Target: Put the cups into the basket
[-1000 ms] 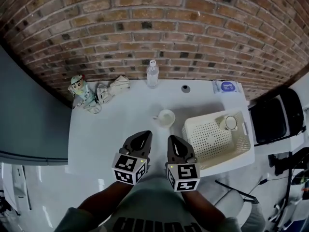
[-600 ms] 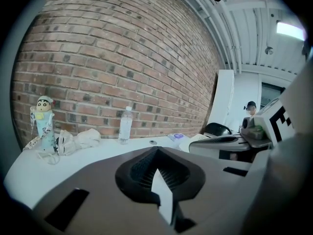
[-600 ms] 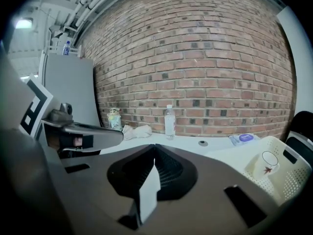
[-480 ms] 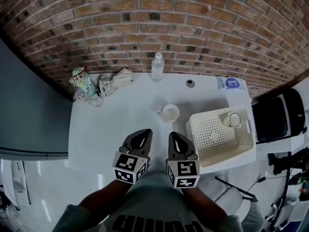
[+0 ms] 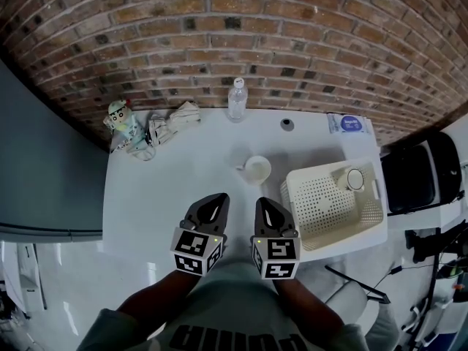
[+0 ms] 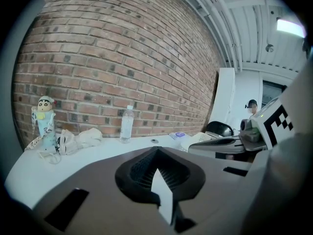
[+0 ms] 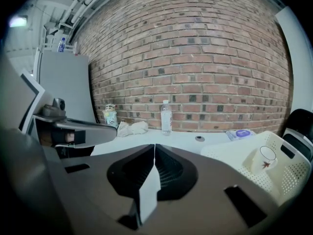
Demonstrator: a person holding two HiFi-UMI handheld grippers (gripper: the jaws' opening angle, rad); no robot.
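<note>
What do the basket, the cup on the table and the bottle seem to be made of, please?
Basket: cream matt plastic, judging by its moulded grid of holes. Cup: probably glazed white ceramic, smooth with a handle; plastic is possible. Bottle: clear thin plastic, see-through with a white cap.

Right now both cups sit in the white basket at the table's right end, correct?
No: the head view shows only one cup in the basket; the other cup stands on the table, left of the basket.
</note>
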